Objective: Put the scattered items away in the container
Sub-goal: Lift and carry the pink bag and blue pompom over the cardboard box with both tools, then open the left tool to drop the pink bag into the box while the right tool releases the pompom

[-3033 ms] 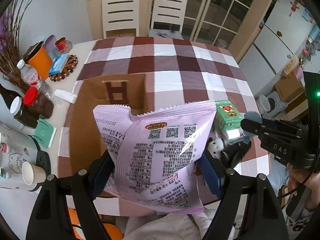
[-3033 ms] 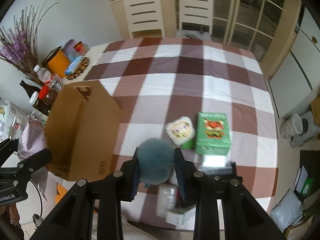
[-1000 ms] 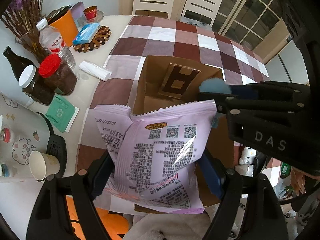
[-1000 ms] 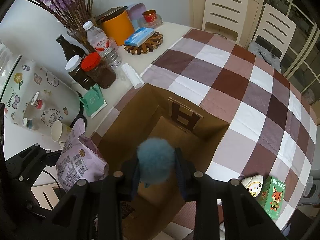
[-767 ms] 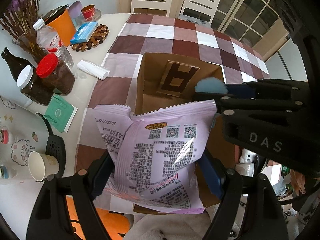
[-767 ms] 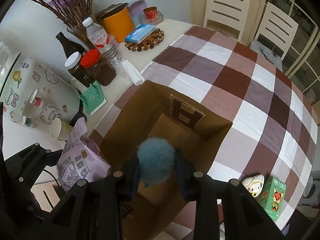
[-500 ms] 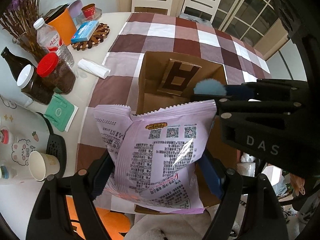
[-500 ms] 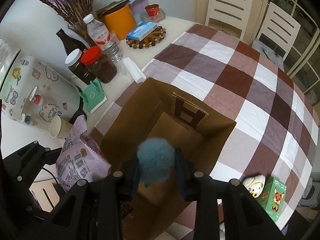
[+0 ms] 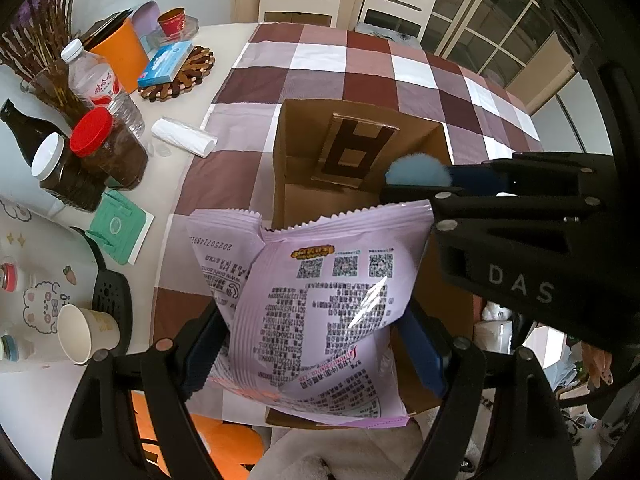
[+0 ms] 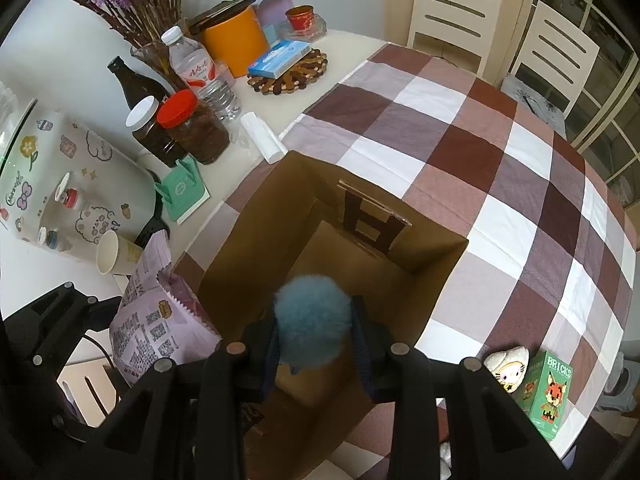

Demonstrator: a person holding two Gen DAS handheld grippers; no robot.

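Observation:
An open brown cardboard box [image 10: 256, 232] stands on the checked tablecloth. My right gripper [image 10: 316, 344] hangs over the box's opening with a fluffy blue pom-pom [image 10: 314, 320] between its pads. The jaws are opening slightly, but the pads still touch the ball. In the left wrist view the same pom-pom [image 9: 418, 168] shows above the box [image 9: 304, 128]. My left gripper [image 9: 312, 344] is shut on a pink snack bag [image 9: 320, 288], held upright at the box's near-left edge. The right wrist view shows that bag [image 10: 156, 332] beside the box wall.
A white plush toy [image 10: 506, 364] and a green bricks box [image 10: 548, 388] lie on the cloth right of the cardboard box. Jars [image 10: 192, 128], bottles, a paper cup [image 10: 116, 252], a white roll [image 10: 264, 140] and an orange tub crowd the left side. Two chairs stand behind.
Since three seconds ago my right gripper has carried the pom-pom from the table's right side to above the box. Over the last second neither gripper has visibly moved.

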